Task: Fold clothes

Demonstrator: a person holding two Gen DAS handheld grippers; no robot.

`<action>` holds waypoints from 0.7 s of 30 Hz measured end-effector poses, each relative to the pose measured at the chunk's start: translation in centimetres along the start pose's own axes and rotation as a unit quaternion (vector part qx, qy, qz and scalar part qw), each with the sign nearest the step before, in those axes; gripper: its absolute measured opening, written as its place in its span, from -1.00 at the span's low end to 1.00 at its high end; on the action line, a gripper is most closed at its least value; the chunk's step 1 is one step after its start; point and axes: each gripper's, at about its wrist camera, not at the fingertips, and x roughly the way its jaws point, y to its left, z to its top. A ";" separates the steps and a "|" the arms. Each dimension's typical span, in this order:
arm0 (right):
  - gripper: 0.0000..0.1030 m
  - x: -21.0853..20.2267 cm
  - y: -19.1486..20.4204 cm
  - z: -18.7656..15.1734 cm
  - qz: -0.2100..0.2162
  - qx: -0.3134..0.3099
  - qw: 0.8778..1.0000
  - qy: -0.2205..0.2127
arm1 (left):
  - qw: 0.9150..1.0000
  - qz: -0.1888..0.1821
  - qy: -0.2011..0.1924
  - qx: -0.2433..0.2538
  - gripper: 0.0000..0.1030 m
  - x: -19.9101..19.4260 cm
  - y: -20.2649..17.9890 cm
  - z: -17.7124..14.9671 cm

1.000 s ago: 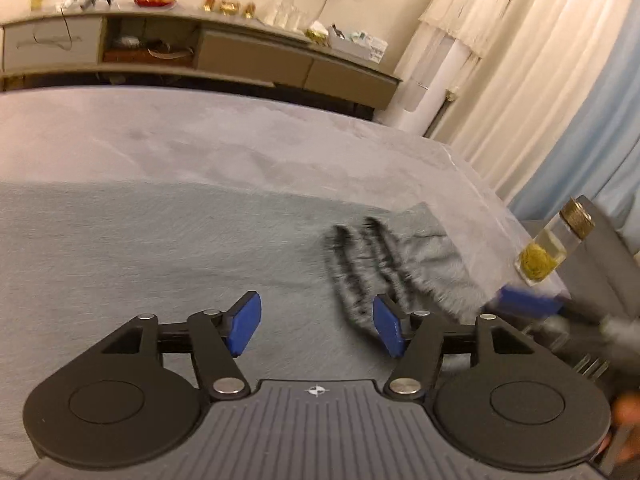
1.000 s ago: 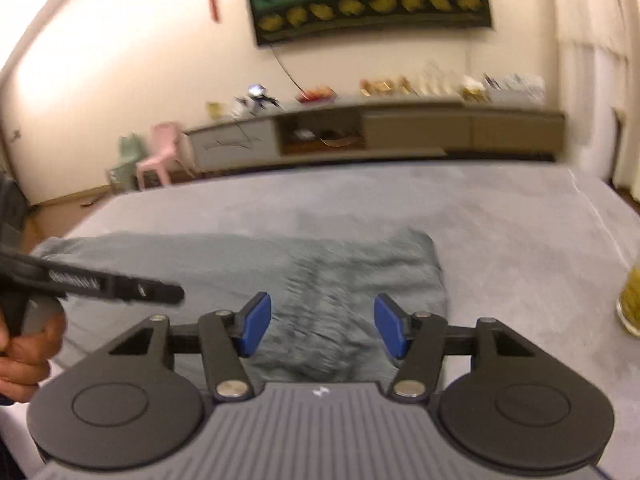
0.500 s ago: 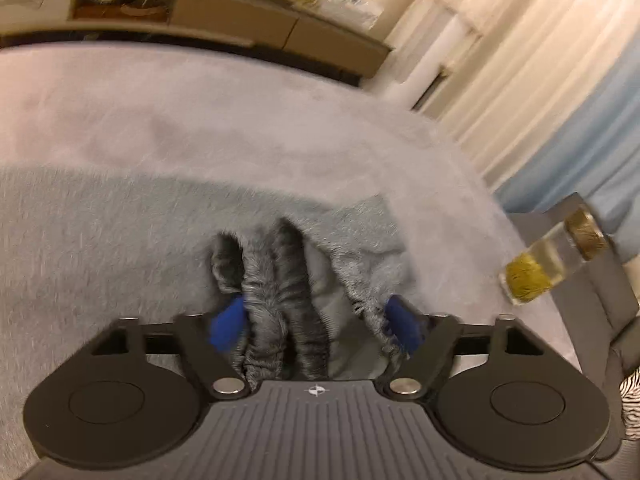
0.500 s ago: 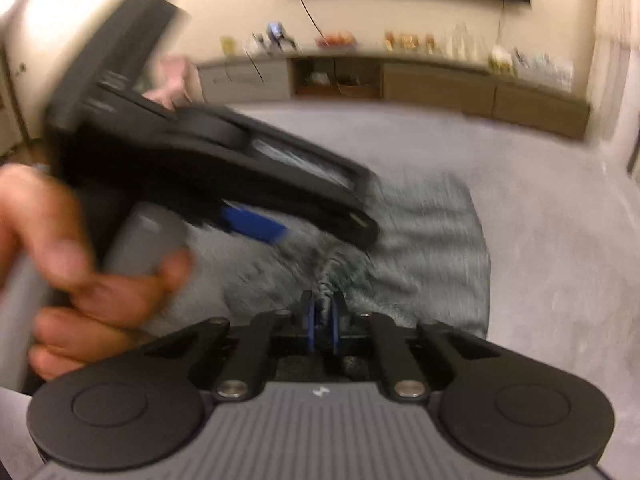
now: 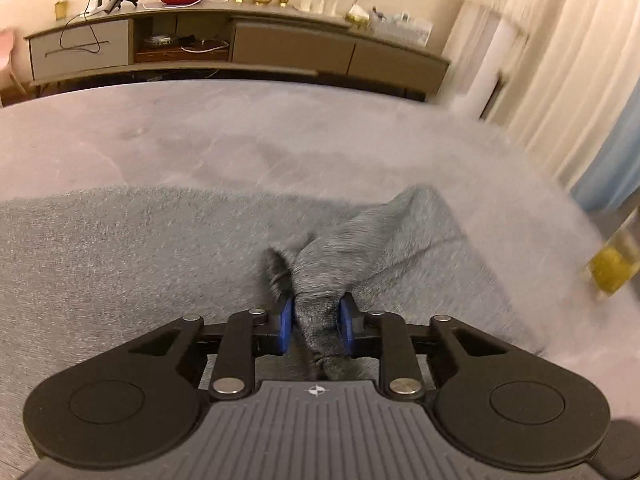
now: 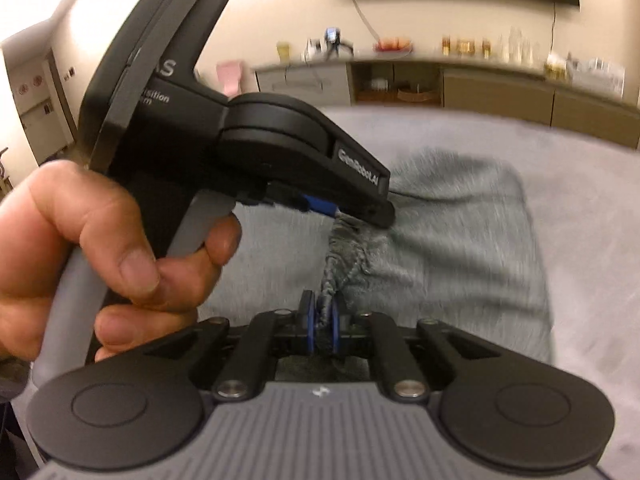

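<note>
A grey garment (image 5: pixel 120 264) is spread on a pale bed (image 5: pixel 280 140). Its bunched near edge is caught between the closing jaws of the left gripper (image 5: pixel 315 322) — just beside it, the right gripper (image 6: pixel 322 326), its jaws opening slightly, is clamped on a thin fold of the same edge.

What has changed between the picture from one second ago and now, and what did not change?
Both grippers came down onto the grey garment, with open jaws then. Now the left gripper has a bunched fold between its closing jaws, and the right gripper is clamped on a thin ridge of the fabric, close beside the left one. The rest of the garment lies spread on the bed as before.
</note>
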 end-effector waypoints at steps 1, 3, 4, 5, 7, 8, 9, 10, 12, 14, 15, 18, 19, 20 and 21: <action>-0.62 -0.3 -0.2 0.2 0.014 0.001 1.000 0.008 | 1.000 -0.003 -0.008 -0.005 -0.36 -0.5 0.2 0.2; -0.34 -1.7 -0.8 0.8 0.045 0.006 0.999 0.015 | 1.000 -0.010 -0.023 -0.014 -0.30 -1.6 0.7 0.6; -0.33 -3.4 -1.8 1.2 0.055 0.016 0.998 -0.002 | 0.999 -0.013 -0.031 -0.019 -0.23 -2.1 0.9 0.8; -0.33 -5.3 -2.9 1.5 0.062 0.028 0.997 -0.022 | 0.999 -0.016 -0.039 -0.024 -0.15 -2.7 1.1 1.1; -0.31 -8.5 -6.0 1.9 0.038 0.078 0.994 -0.066 | 0.997 -0.020 -0.060 -0.032 -0.13 -3.9 1.4 1.4; -0.37 -9.2 -7.5 2.0 0.016 0.101 0.992 -0.077 | 0.997 -0.020 -0.073 -0.035 -0.13 -4.6 1.3 1.6; -0.45 -8.9 -8.2 1.9 -0.002 0.113 0.991 -0.074 | 0.996 -0.025 -0.075 -0.034 -0.13 -4.6 0.9 1.7; -0.57 -8.4 -8.7 1.7 -0.019 0.121 0.990 -0.068 | 0.996 -0.030 -0.077 -0.033 -0.13 -4.7 0.5 1.7; -0.64 -6.9 -9.1 1.3 -0.040 0.126 0.990 -0.049 | 0.997 -0.039 -0.061 -0.005 -0.13 -3.8 -0.8 1.1; -0.70 -5.2 -7.6 0.5 -0.042 0.113 0.993 -0.014 | 0.998 -0.037 -0.036 0.031 -0.13 -2.3 -2.0 0.3; -0.70 -4.1 -7.2 0.0 -0.048 0.108 0.993 0.014 | 0.999 -0.018 -0.020 0.042 -0.13 -1.2 -2.3 -0.2; -0.74 -3.0 -6.0 -1.0 -0.080 0.074 0.993 0.033 | 0.998 0.014 -0.003 0.060 0.05 0.2 -2.6 -1.4; -0.74 -3.3 -6.2 -1.0 -0.078 0.080 0.993 0.032 | 0.998 0.015 -0.003 0.063 0.05 0.3 -2.7 -1.4; -0.74 -3.6 -6.5 -0.9 -0.073 0.091 0.993 0.033 | 0.998 0.016 -0.004 0.065 0.05 0.4 -2.7 -1.3; -0.72 -4.1 -6.9 -0.6 -0.073 0.102 0.992 0.025 | 0.998 0.017 -0.001 0.066 0.05 0.4 -2.7 -1.3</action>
